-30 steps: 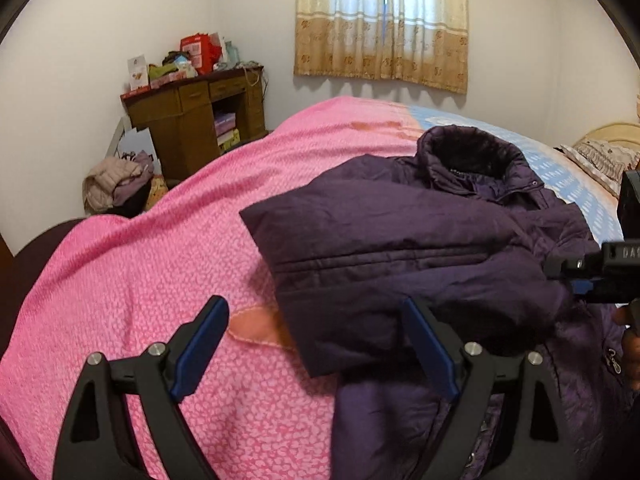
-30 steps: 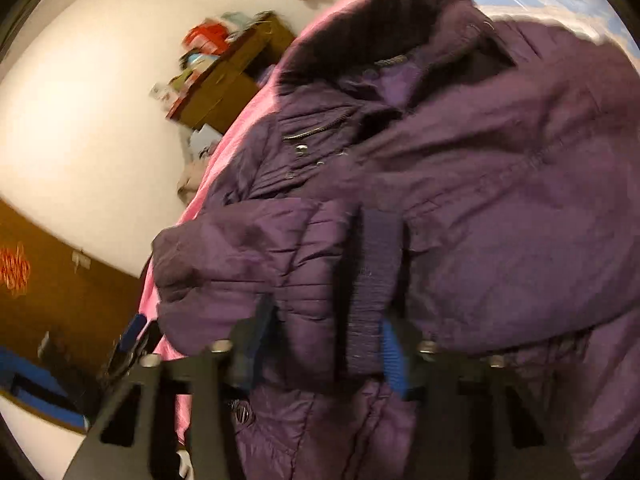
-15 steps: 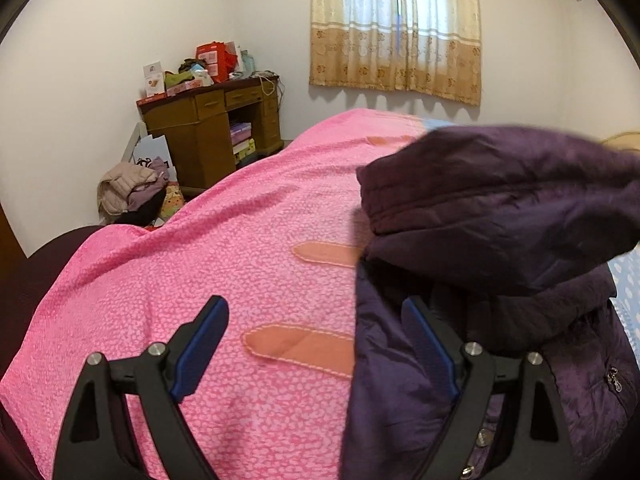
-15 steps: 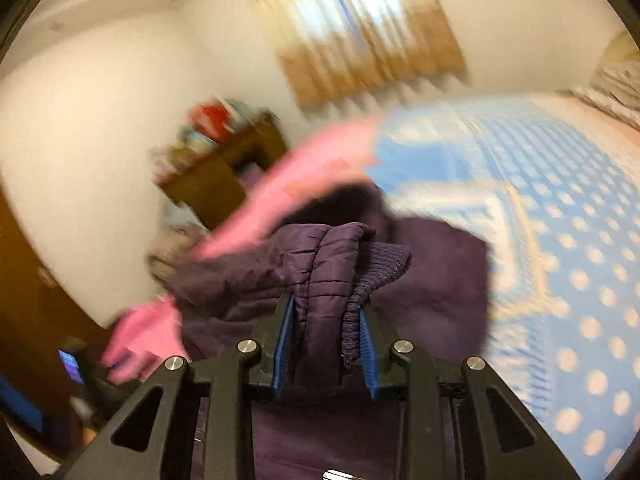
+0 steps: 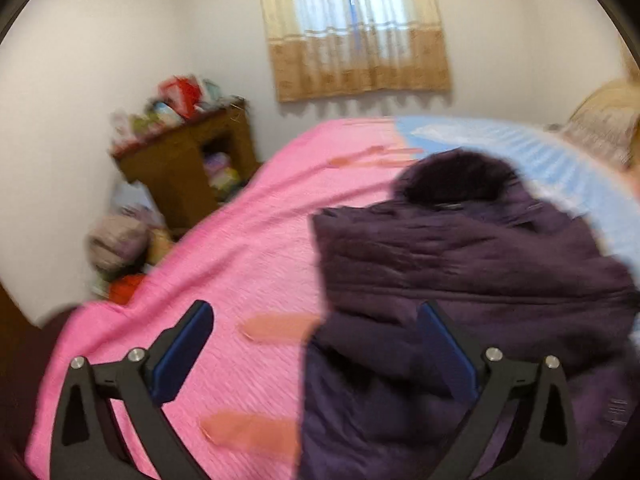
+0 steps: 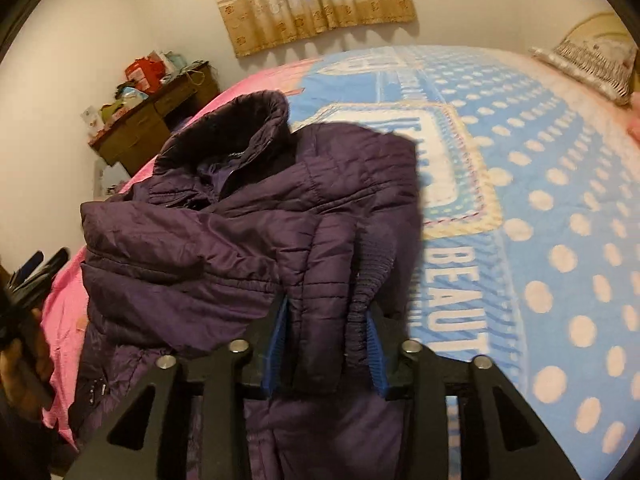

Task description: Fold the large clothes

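While its ribbed cuff [image 6: 370,276] is pinched between blue pads, a purple quilted jacket [image 6: 224,240] lies on a bed, collar [image 6: 256,120] toward twelve o'clock and both sleeves folded across the chest. The right gripper [image 6: 326,344] is clamped on the sleeve end [image 6: 320,320], which stands up between its fingers at six o'clock in the right wrist view. The jacket's right edge meets a blue polka-dot blanket [image 6: 540,220] that spreads uncovered from one to five o'clock, as far as a pillow [image 6: 592,64] at two.

From the left wrist, the jacket [image 5: 460,280] fills the lower right; its left edge runs from about twelve down to six, bordering a broad stretch of pink bedspread [image 5: 248,272] toward nine o'clock. The left gripper [image 5: 316,352] has its jaws spread wide and grips nothing, one finger over the pink cover, the other over the jacket's hem.

A cluttered wooden desk [image 5: 188,160] stands at ten o'clock, a curtained window [image 5: 352,32] at twelve.
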A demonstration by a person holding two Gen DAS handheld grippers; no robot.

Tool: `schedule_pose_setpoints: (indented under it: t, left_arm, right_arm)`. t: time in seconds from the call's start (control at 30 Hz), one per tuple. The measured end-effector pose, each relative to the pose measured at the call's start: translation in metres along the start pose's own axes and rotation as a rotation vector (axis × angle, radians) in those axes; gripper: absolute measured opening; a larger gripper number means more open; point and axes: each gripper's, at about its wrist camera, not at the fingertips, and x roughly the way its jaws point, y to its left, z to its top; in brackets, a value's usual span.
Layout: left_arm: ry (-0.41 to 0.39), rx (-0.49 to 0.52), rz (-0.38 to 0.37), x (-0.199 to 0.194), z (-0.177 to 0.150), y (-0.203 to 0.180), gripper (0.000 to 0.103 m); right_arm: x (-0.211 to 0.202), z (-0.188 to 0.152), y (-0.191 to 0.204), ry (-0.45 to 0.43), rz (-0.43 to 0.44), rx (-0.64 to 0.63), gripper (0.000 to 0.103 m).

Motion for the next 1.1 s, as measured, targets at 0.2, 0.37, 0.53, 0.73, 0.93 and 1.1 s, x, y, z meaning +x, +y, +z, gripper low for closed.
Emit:
schedule_pose_setpoints:
  t: [0.2, 0.37, 0.53, 0.73, 0.93, 1.1]
  left_arm:
    - [0.208, -0.028, 0.036, 0.044, -0.048, 0.008, 0.103]
    - [0.307, -0.180, -0.024, 0.067, -0.059, 0.036, 0.103]
    - [0.349, -0.283, -0.074, 0.081, -0.069, 0.052, 0.103]
    - [0.223, -0.391, -0.088, 0.064, -0.049, 0.083, 0.103]
    - [0.331, -0.288, -0.049, 0.112, -0.044, 0.058, 0.103]
    - [0.345, -0.344, -0.039, 0.113, -0.061, 0.065, 0.103]
  right_arm:
    - [-0.049, 0.025, 0.049, -0.159, 0.012, -0.148, 0.063]
    - [-0.022, 0.070, 0.153, -0.077, 0.370, -0.285, 0.064]
    - [0.053, 0.091, 0.265, 0.073, 0.419, -0.436, 0.064]
    - [0.149, 0.097, 0.330, 0.297, 0.298, -0.551, 0.059]
    - [0.168, 0.120, 0.330, 0.205, 0.216, -0.521, 0.008]
    - [0.210, 0.110, 0.324, 0.253, 0.264, -0.484, 0.008]
